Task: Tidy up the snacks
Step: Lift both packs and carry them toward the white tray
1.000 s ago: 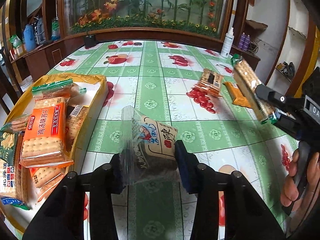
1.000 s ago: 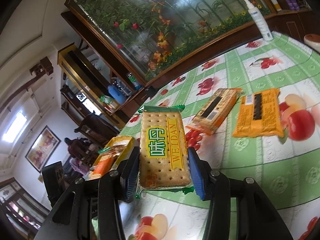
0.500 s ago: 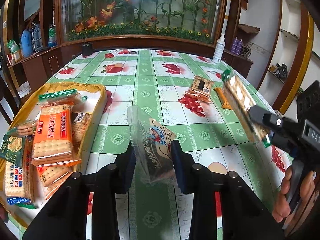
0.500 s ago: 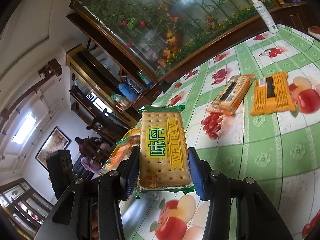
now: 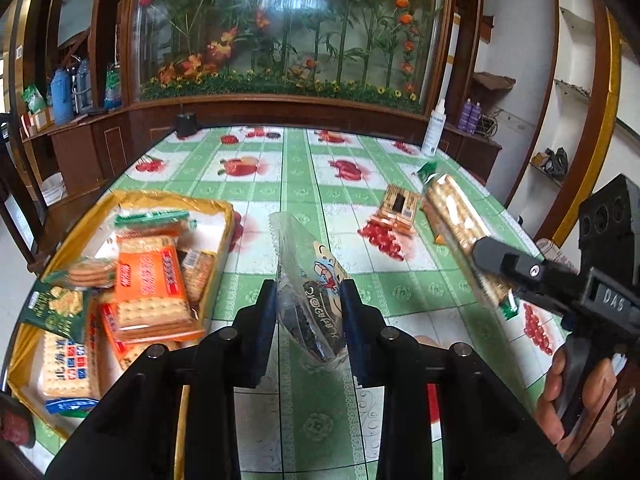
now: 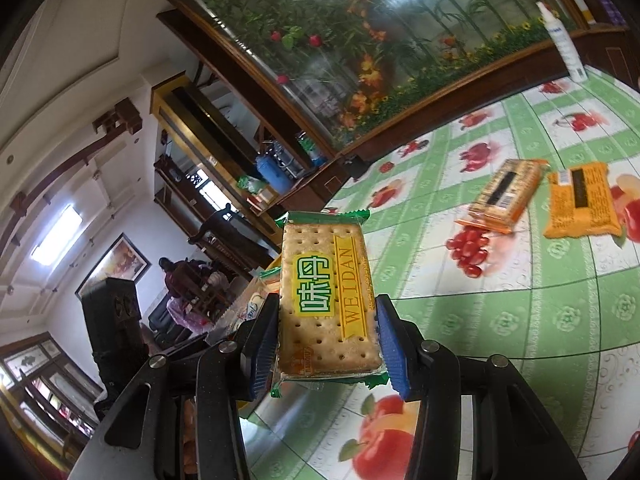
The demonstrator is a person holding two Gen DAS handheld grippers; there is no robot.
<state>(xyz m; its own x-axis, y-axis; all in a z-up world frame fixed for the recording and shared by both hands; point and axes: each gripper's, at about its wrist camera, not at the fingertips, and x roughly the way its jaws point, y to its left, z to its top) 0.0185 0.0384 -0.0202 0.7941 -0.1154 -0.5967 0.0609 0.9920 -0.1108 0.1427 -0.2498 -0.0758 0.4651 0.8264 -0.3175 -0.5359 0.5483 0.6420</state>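
step: carry to yellow tray [image 5: 224, 216] | left gripper [image 5: 308, 312] – jaws just closing, clamped on clear snack bag [image 5: 316, 280], off the table | right gripper [image 6: 326, 344] clamped on WEIDAN cracker pack [image 6: 326, 300], airborne | next – swing both left over tray, release

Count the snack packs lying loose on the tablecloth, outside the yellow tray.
2. A striped cracker pack lies over the printed cherries, and an orange pack sits just right of it. Others may be hidden behind either hand-held gripper.
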